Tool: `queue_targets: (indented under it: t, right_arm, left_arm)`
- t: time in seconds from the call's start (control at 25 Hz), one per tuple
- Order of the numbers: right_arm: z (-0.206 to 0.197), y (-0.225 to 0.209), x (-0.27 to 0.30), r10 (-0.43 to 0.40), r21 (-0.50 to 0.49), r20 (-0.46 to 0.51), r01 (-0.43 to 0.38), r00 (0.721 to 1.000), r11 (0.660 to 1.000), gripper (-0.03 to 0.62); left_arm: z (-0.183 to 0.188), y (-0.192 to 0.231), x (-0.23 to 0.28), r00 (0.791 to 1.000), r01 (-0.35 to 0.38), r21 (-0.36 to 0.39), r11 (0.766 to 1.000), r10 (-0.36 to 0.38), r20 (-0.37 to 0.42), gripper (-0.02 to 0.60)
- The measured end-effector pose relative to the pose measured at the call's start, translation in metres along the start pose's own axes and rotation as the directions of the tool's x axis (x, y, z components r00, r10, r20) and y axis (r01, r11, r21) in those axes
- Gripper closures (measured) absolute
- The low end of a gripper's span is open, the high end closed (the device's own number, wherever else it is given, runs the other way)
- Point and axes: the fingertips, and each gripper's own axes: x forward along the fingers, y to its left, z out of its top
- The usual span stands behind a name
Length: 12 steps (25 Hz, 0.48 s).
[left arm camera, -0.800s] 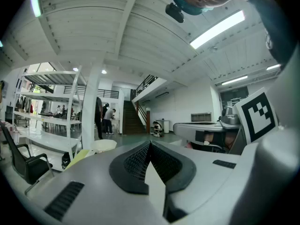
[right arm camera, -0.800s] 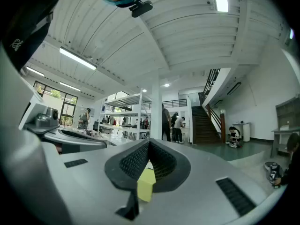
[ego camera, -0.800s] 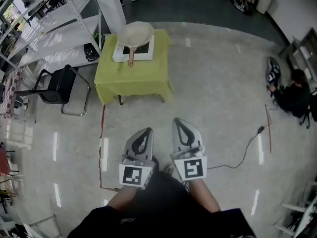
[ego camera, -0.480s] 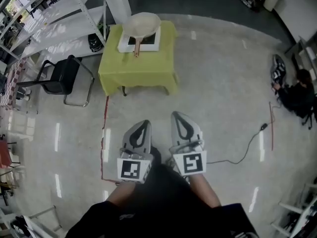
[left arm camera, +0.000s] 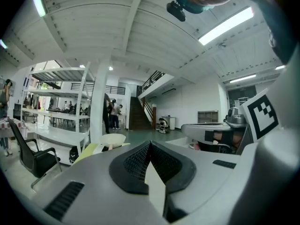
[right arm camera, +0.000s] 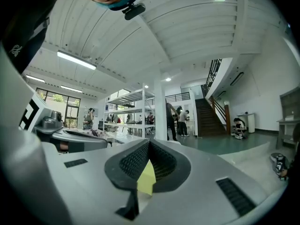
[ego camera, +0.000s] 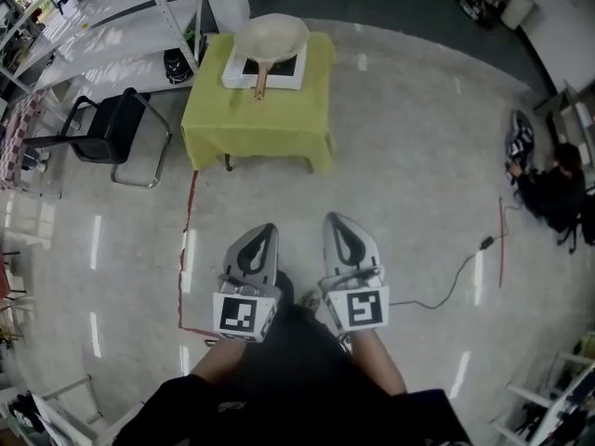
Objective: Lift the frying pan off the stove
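Two grippers: held side by side on the near side of the table in the head view, well apart from it, each with a square-marker cube at its rear.
Left gripper (ego camera: 265,232): jaws pressed together with nothing between them; aimed toward the table.
Right gripper (ego camera: 335,221): jaws pressed together and empty; level with its neighbour, equally far from the table.
Frying pan (ego camera: 271,37): cream-coloured, resting on the stove on the table's far half; its brown handle (ego camera: 261,84) points toward the table's near edge.
Stove (ego camera: 283,72): flat white unit with a dark top, lying on the table under the pan.
Table (ego camera: 256,124): small, draped in a yellow-green cloth that hangs over its sides.
Chair (ego camera: 104,130): black, on a metal frame, just left of the table.
Shelving (ego camera: 102,26): white metal racks, left of the table and behind it.
Red line (ego camera: 189,240): thin mark on the floor, running from the table's near left corner toward the grippers.
Cable (ego camera: 456,282): black, on the floor, well to the right of the table.
Person (ego camera: 550,189): in dark clothing, low on the floor, far to the right of the table.
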Motion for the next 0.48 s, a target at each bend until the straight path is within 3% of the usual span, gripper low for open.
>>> queue_targets:
  t: [0.24,0.48]
  right_arm:
    - [-0.022,0.001,0.030,-0.026,-0.047,-0.085,0.022,0.996,0.999,0.579]
    - [-0.010,-0.005,0.083,-0.047,-0.085,-0.092,0.039,0.995,0.996,0.579]
  left_arm:
    - [-0.011,0.033,0.022,1.000,-0.009,-0.008,1.000,0.009,-0.022,0.538]
    - [0.003,0.085,0.055,1.000,-0.008,-0.018,1.000,0.008,0.010,0.538]
